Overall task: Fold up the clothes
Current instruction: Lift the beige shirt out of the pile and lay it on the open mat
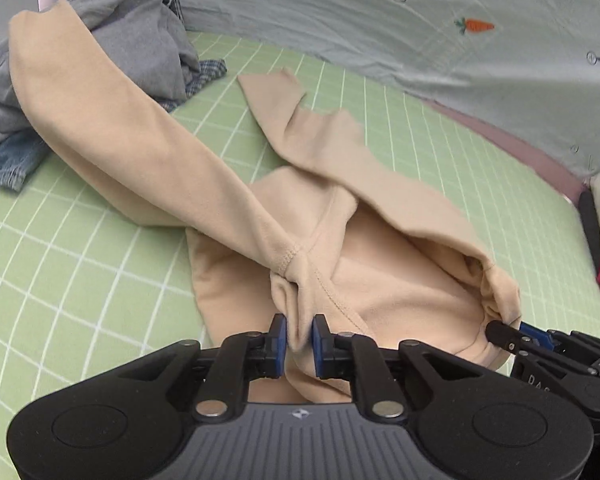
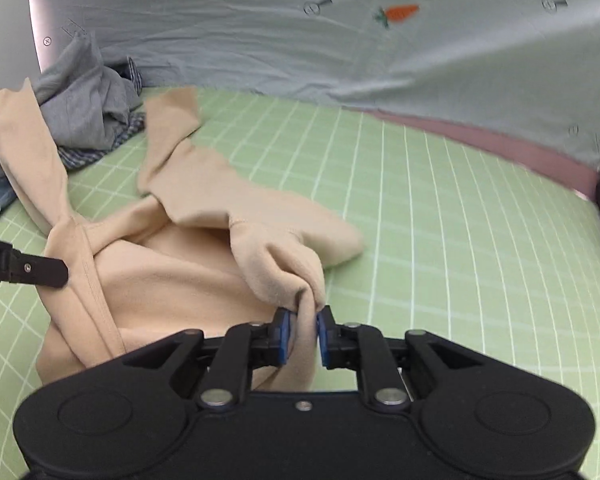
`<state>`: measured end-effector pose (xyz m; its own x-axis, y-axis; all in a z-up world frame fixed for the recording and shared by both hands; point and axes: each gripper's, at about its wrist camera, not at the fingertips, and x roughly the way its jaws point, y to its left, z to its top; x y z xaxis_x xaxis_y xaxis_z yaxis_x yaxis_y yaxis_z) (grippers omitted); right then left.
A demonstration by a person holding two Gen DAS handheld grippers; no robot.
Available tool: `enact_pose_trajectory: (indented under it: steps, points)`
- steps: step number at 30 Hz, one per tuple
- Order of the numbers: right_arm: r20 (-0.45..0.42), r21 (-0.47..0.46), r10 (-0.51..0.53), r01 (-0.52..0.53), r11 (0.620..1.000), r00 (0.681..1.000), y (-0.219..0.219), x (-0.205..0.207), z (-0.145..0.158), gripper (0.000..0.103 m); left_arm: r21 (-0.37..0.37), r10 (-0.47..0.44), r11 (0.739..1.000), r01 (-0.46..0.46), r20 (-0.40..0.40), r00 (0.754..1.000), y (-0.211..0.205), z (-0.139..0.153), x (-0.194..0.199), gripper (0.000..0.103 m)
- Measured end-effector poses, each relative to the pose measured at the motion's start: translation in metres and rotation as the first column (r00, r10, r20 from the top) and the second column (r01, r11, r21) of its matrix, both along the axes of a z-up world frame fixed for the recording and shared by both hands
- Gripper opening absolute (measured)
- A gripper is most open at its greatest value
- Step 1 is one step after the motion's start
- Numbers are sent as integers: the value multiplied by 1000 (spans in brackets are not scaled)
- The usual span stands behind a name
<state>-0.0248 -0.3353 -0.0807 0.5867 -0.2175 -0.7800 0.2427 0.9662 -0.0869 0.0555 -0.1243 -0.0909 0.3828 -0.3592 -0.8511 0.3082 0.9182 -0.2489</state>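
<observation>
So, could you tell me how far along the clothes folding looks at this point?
Early on. Nothing looks finished: the beige top lies bunched on the green grid mat, sleeves sprawled. In hand: the left gripper and right gripper each pinch a bunch of its fabric. Left to do: flatten and fold it, then the grey and denim pile behind.

Soft even light, fisheye-warped edges
</observation>
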Motion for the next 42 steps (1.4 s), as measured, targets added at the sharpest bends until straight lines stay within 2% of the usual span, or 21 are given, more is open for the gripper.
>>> enact_pose_trajectory:
  steps: [2, 5, 9, 17, 19, 22, 24, 28, 29, 30, 31, 32, 33, 34, 35, 38, 40, 42]
  points:
    - [-30, 14, 23, -23, 1000, 999, -8, -15, -5, 19, -1, 44, 999, -44, -14, 999, 3, 2, -8, 17]
    - [-15, 8, 76, -75, 997, 997, -13, -23, 3, 32, -10, 109, 994, -109, -16, 994, 6, 4, -11, 17]
    - [11, 4, 110, -110, 994, 994, -17, -24, 12, 35, -15, 178, 984, -178, -16, 984, 9, 9, -12, 26]
    - [45, 8, 127, -127, 992, 991, -2, -5, 13, 41, 30, 142, 989, -143, 26, 990, 13, 18, 11, 53]
    - [51, -1, 138, -138, 990, 989, 8, 7, 11, 48, 28, 129, 991, -130, 40, 991, 17, 19, 19, 63]
    - [55, -30, 169, -168, 985, 984, 24, 26, 8, 56, 4, 116, 993, -116, 59, 991, 24, 20, 32, 69]
    - [44, -61, 203, -200, 978, 978, 36, 41, 5, 62, -18, 137, 990, -137, 41, 990, 29, 17, 42, 72]
    - [-4, -123, 246, -245, 962, 969, 49, 68, -9, 60, -78, 199, 977, -201, -30, 980, 36, 2, 60, 72]
    - [-15, -134, 253, -253, 958, 967, 50, 73, -13, 53, -93, 214, 972, -217, -43, 976, 38, -2, 65, 72]
    - [-18, -143, 258, -258, 956, 966, 48, 76, -15, 40, -102, 217, 970, -222, -51, 975, 38, -4, 67, 69]
    - [-12, -148, 259, -257, 955, 966, 45, 76, -16, 32, -113, 208, 970, -214, -62, 976, 38, -8, 70, 55]
    - [3, -149, 248, -245, 958, 969, 40, 75, -15, 16, -118, 207, 970, -214, -70, 976, 38, -10, 71, 43]
    - [22, -149, 229, -224, 963, 973, 33, 72, -13, 10, -122, 205, 969, -213, -78, 976, 37, -12, 72, 22]
    - [45, -147, 196, -187, 971, 980, 24, 69, -9, 9, -126, 203, 969, -213, -86, 975, 37, -14, 72, 15]
    - [69, -150, 141, -129, 980, 988, 12, 63, -5, 5, -115, 202, 971, -210, -73, 977, 36, -14, 70, 13]
    - [116, -158, -58, 76, 985, 992, -35, 39, 6, 4, -90, 193, 976, -196, -48, 980, 35, -11, 62, 9]
    - [113, -112, -213, 225, 968, 971, -75, 16, 5, 4, -106, 181, 977, -187, -61, 982, 36, -12, 55, 9]
    - [72, -75, -339, 344, 936, 938, -106, -15, -8, 5, -123, 158, 978, -168, -87, 984, 33, -14, 46, 8]
